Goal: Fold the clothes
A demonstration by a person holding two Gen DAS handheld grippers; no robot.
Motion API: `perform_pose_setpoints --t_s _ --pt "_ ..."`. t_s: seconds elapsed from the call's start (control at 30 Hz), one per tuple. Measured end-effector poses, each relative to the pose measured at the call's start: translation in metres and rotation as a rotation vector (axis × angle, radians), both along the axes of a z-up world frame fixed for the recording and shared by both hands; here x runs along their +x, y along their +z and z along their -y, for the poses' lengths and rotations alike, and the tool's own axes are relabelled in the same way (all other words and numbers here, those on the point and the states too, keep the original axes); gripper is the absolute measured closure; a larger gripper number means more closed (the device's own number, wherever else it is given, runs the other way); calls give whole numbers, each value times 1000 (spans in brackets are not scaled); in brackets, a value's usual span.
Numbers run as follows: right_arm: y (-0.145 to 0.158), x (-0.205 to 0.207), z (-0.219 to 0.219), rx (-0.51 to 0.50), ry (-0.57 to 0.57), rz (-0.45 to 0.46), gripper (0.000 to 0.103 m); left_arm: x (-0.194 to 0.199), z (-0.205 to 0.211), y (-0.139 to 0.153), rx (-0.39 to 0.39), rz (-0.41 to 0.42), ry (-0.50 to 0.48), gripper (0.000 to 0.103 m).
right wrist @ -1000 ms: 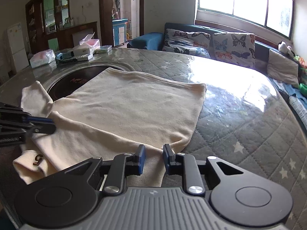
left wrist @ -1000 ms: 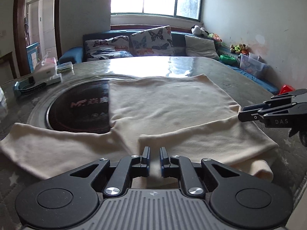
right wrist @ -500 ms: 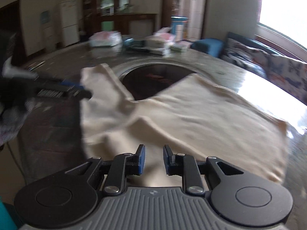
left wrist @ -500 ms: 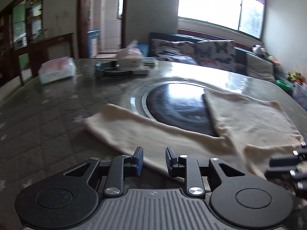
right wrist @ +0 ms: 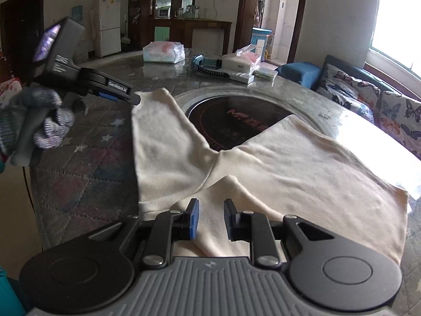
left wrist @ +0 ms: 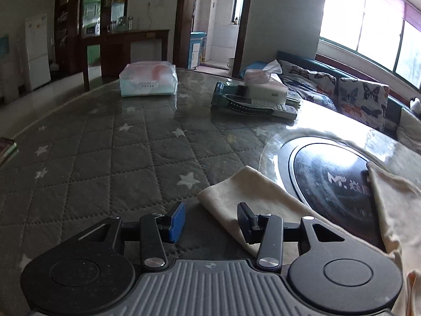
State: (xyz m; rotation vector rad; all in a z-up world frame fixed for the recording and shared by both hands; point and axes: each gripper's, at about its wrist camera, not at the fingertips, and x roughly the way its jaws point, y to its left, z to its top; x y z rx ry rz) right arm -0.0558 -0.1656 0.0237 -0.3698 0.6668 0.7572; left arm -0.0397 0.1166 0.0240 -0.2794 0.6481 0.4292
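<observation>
A cream long-sleeved garment (right wrist: 289, 168) lies flat on the round table, one sleeve (right wrist: 158, 137) stretched out to the left. In the left wrist view the sleeve's cuff end (left wrist: 236, 194) lies just ahead of my left gripper (left wrist: 210, 218), which is open and empty above the cuff. My left gripper also shows in the right wrist view (right wrist: 131, 97), at the sleeve's far end. My right gripper (right wrist: 210, 221) is open and empty, low over the garment's near edge by a small raised fold (right wrist: 229, 184).
The table has a quilted grey star-pattern cover (left wrist: 105, 158) and a dark round inset (left wrist: 336, 173) partly under the garment. A tissue pack (left wrist: 148, 79), a tissue box (left wrist: 263, 84) and a remote (left wrist: 250, 105) sit at the far side. A sofa with butterfly cushions (right wrist: 368, 92) stands beyond.
Both grippers have swung left. My left gripper moved from the garment's near edge to the sleeve cuff and opened wider. My right gripper opened a little over the near edge.
</observation>
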Motion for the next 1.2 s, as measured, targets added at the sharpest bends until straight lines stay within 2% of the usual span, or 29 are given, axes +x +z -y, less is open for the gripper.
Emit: perform_pose_setpoints --t_s 0.1,0.17,0.23,0.3,0.5,0.8,0.9,1.0,1.2 --pt "5 -1 6 14 -14 7 83 4 -3 -1 -23 13 14 59" --pt "6 -3 11 24 -26 11 83 6 -4 -1 -28 22 14 82" --pt "8 -4 17 37 -41 12 83 7 -6 -2 -48 31 6 93" --pt "9 -6 25 49 -62 14 83 5 -4 2 -63 52 -4 98" --pt "11 -8 57 94 -150 17 83 -10 45 35 -60 139 -181 98" --pt "9 -9 118 170 -330 17 83 -42 172 77 -69 250 -591 98" --pt "7 -10 138 194 -385 8 83 -46 213 75 -68 254 -715 98" --pt "3 -10 156 222 -440 -12 83 -46 245 64 -73 222 -805 98" --pt "-2 -10 182 271 -522 -38 83 -39 281 31 -83 115 -881 96"
